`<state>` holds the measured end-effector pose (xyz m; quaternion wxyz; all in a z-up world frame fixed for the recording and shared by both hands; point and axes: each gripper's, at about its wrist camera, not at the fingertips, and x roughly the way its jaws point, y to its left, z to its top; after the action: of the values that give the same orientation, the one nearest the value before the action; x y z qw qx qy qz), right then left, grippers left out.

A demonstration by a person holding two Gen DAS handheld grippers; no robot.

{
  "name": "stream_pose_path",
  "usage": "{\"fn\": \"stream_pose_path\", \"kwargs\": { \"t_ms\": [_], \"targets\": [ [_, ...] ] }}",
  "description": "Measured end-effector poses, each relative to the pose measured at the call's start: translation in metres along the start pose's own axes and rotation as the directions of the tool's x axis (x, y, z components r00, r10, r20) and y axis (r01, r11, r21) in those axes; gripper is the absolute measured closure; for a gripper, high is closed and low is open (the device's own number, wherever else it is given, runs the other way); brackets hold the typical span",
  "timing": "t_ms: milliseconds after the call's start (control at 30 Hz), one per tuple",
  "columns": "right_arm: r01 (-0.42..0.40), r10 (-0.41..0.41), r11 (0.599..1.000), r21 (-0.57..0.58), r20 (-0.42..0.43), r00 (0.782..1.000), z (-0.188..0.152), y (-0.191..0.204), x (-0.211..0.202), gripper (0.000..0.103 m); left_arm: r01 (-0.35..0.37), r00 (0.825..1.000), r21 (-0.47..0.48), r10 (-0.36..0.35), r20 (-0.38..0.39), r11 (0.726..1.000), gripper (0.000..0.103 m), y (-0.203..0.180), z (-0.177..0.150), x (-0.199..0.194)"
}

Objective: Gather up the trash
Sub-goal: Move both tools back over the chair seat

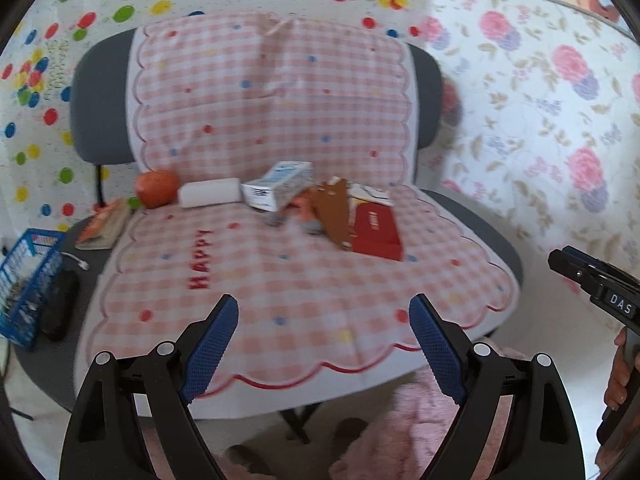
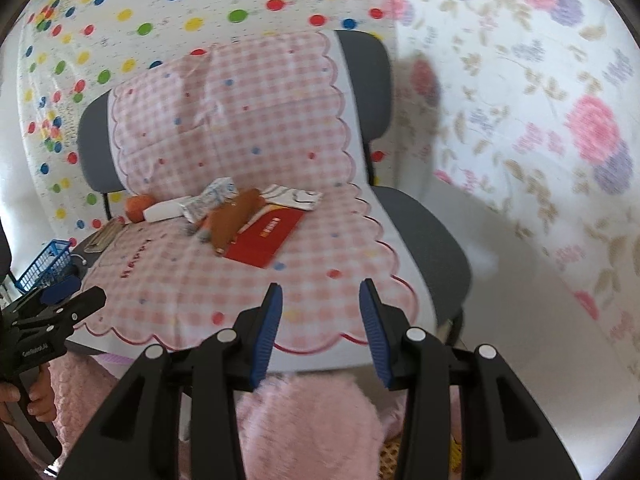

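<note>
A heap of trash lies at the back of a chair seat with a pink checked cover: a blue-and-white carton, a brown wrapper, a red box, a white block and an orange ball-like item. The right wrist view shows the same heap, with the red box and brown wrapper. My left gripper is open and empty over the seat's front edge. My right gripper is open and empty, also at the front edge.
A blue plastic basket stands left of the chair, beside a small book and a dark object. Patterned sheets hang behind and to the right. A pink fluffy rug lies below the chair.
</note>
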<state>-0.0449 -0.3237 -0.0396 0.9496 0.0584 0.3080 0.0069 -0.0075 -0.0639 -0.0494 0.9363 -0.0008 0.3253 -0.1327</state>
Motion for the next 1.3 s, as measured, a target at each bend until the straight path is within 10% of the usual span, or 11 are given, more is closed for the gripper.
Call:
{"fn": "stream_pose_path", "kwargs": {
  "t_ms": [467,1100,1300],
  "targets": [
    [-0.05,0.05,0.997,-0.052,-0.016,0.999,0.032,0.032,0.035,0.062,-0.052,0.999,-0.027,0.052,0.011,0.998,0.016,0.027,0.03,0.011],
    [-0.116,0.098,0.986,-0.121,-0.148,0.984,0.056,0.082,0.167,0.019,-0.287,0.958,-0.127,0.283,-0.048,0.95,0.012,0.105,0.052,0.06],
    [-0.135,0.117,0.987,-0.082,-0.189,0.975,0.069,0.084,0.209,0.025,-0.31,0.95,-0.143,0.301,-0.084,0.94,0.012,0.123,0.053,0.077]
  ]
}}
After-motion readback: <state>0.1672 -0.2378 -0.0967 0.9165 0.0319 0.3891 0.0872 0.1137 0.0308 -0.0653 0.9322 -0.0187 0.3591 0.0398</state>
